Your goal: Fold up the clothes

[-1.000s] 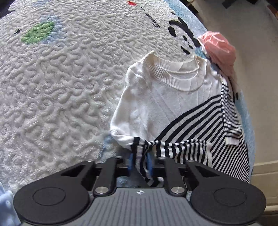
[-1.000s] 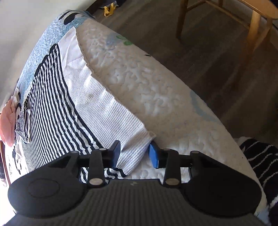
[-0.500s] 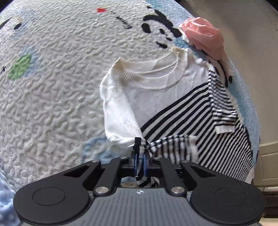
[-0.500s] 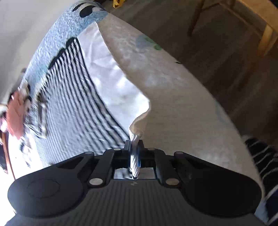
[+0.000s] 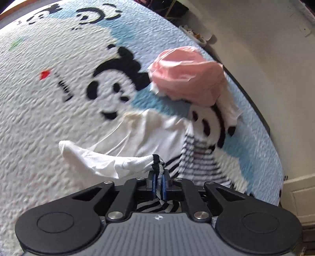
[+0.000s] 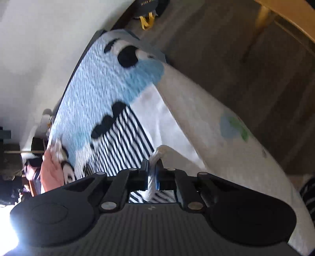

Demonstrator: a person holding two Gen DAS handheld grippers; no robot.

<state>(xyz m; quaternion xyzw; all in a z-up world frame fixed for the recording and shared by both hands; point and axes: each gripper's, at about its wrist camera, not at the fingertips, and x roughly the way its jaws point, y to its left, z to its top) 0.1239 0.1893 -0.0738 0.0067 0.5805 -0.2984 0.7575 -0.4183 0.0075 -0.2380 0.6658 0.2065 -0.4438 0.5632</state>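
Note:
A white sweater with black stripes (image 5: pixel 149 135) lies on a bed with a panda-print blanket (image 5: pixel 59 110). My left gripper (image 5: pixel 158 182) is shut on the sweater's black-edged sleeve cuff and holds it lifted, so the white sleeve (image 5: pixel 92 159) hangs across to the left. In the right wrist view my right gripper (image 6: pixel 151 171) is shut on the sweater's white hem corner (image 6: pixel 161 151), raised above the striped body (image 6: pixel 122 137). The view is motion-blurred.
A pink garment (image 5: pixel 187 76) lies bunched on the blanket beyond the sweater, near the wall side (image 5: pixel 265 49). The bed edge (image 6: pixel 226 141) drops to a dark wooden floor (image 6: pixel 246 65) with a wooden chair leg (image 6: pixel 261 13). Another striped garment (image 6: pixel 310 195) shows at the right edge.
Both grippers closed on the sweater, the left on the sleeve cuff and the right on the hem corner. Both have lifted and carried the fabric over the sweater towards the wall side.

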